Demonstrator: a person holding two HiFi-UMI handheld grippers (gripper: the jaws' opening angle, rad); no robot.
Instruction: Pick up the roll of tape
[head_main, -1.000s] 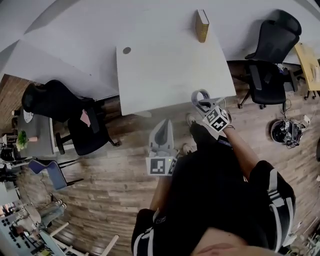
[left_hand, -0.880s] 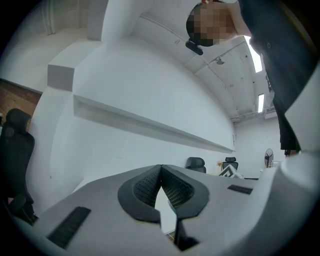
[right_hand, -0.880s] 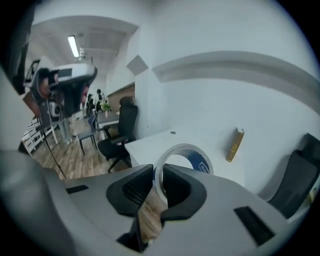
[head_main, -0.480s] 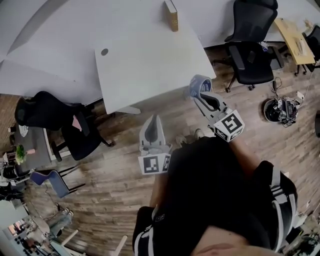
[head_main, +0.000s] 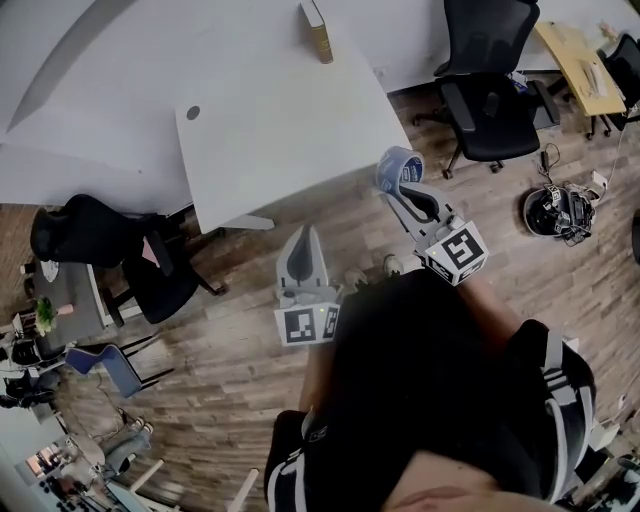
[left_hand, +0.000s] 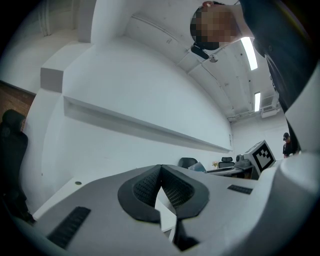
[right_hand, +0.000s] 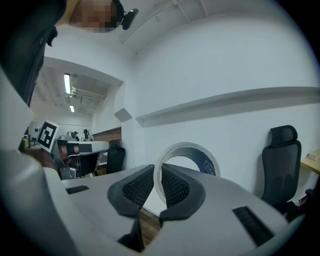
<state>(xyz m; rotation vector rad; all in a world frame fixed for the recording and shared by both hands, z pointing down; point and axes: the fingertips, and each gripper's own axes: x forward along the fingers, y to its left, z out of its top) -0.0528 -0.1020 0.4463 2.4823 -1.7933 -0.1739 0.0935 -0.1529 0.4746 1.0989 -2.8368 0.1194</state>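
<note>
Raised since a second ago, the right gripper (head_main: 400, 186) now holds the roll of tape (head_main: 401, 164) out nearly level.
The roll hangs in the air just off the near right corner of the surface (head_main: 280, 130), over the floor (head_main: 220, 370); the fingers are closing on its wall, which stands between them. The left gripper (head_main: 303, 235) has its fingers together, holding nothing.

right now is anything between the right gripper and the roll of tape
Nothing visible is. The right gripper has the roll of tape by its wall, with its jaws closing on it, and holds it in the air near the white table's corner.
</note>
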